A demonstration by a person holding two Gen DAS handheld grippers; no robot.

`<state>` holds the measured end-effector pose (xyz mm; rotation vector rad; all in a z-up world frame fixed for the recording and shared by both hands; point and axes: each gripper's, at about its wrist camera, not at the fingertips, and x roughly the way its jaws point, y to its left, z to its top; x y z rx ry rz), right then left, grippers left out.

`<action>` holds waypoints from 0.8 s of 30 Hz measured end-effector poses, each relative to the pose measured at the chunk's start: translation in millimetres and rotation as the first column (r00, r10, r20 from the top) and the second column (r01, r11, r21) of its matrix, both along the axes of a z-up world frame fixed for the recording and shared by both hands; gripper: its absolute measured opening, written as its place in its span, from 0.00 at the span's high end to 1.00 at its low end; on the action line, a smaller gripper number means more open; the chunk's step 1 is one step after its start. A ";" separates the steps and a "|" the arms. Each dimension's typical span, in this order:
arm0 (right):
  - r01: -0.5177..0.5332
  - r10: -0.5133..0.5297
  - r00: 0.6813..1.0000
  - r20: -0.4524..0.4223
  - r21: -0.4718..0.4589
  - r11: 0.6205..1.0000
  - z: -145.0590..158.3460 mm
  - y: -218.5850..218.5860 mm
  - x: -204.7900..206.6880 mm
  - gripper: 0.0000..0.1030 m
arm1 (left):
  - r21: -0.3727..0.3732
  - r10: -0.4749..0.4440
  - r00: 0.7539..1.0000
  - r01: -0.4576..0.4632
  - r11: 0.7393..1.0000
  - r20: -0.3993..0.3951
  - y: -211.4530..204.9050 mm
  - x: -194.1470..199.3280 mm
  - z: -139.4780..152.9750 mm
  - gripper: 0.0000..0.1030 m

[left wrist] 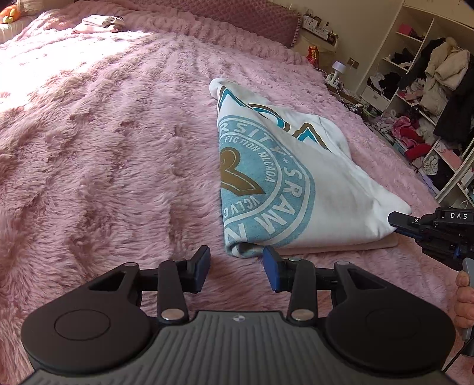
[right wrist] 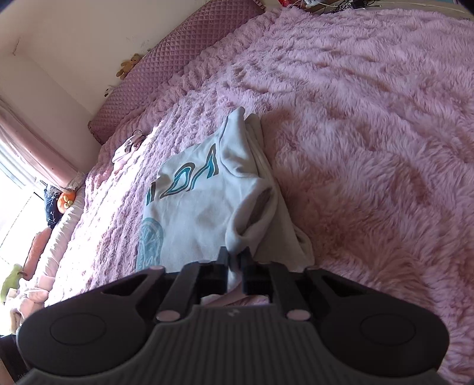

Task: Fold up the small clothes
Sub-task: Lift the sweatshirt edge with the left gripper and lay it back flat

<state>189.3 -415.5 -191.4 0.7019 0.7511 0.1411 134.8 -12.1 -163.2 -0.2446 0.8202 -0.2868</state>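
Note:
A white shirt with a blue and brown round print lies partly folded on the fluffy pink blanket. My left gripper is open and empty, just short of the shirt's near folded corner. My right gripper shows at the right edge of the left wrist view, at the shirt's right corner. In the right wrist view the right gripper is shut on a corner of the shirt and holds it slightly raised. A tan flat board lies under the shirt's near edge.
A small folded pale garment lies far back on the blanket, also seen in the right wrist view. A quilted pink headboard runs along the wall. Open shelves full of clothes stand beyond the bed's right edge.

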 end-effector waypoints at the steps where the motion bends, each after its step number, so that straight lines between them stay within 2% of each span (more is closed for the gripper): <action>1: 0.014 -0.015 1.000 0.023 0.017 1.000 3.4 -2.3 -1.4 1.00 | 0.019 0.006 1.000 -0.006 1.000 0.006 -3.6 -1.4 1.0 0.56; 3: 0.030 -0.032 0.998 0.052 0.045 0.999 11.8 -6.1 -2.8 1.00 | 0.071 0.014 1.000 -0.015 0.997 0.019 -11.0 -2.8 1.8 0.56; 4: 0.043 -0.048 0.997 0.066 0.076 0.996 16.9 -9.1 -3.5 1.00 | 0.120 0.022 1.000 -0.024 0.992 0.022 -16.3 -2.8 1.7 0.56; 8: 0.044 -0.059 0.994 0.095 0.149 0.988 31.9 -11.8 -1.4 1.00 | 0.217 0.023 0.998 -0.036 0.976 0.064 -31.6 -7.7 5.5 0.56; 12: 0.018 -0.041 0.991 0.125 0.182 0.983 45.0 -4.6 4.0 1.00 | 0.324 -0.037 0.991 -0.008 0.946 0.132 -56.0 -15.0 11.1 0.45; 16: 0.009 -0.037 0.990 0.133 0.203 0.979 51.0 -1.0 7.7 1.00 | 0.381 -0.066 0.988 0.006 0.925 0.143 -73.7 -8.8 7.1 0.44; 18: 0.009 -0.039 0.990 0.135 0.214 0.977 52.4 -1.6 8.0 1.00 | 0.428 -0.034 0.987 -0.036 0.903 0.155 -77.2 -4.2 3.8 0.44; 21: 0.016 -0.045 0.989 0.140 0.205 0.979 54.3 -3.6 7.5 1.00 | 0.424 0.044 0.983 -0.116 0.898 0.176 -67.1 -2.5 5.1 0.45; 24: 0.020 -0.049 0.990 0.135 0.206 0.978 51.3 -6.0 6.7 1.00 | 0.419 0.080 0.981 -0.149 0.896 0.177 -56.8 -6.2 6.5 0.46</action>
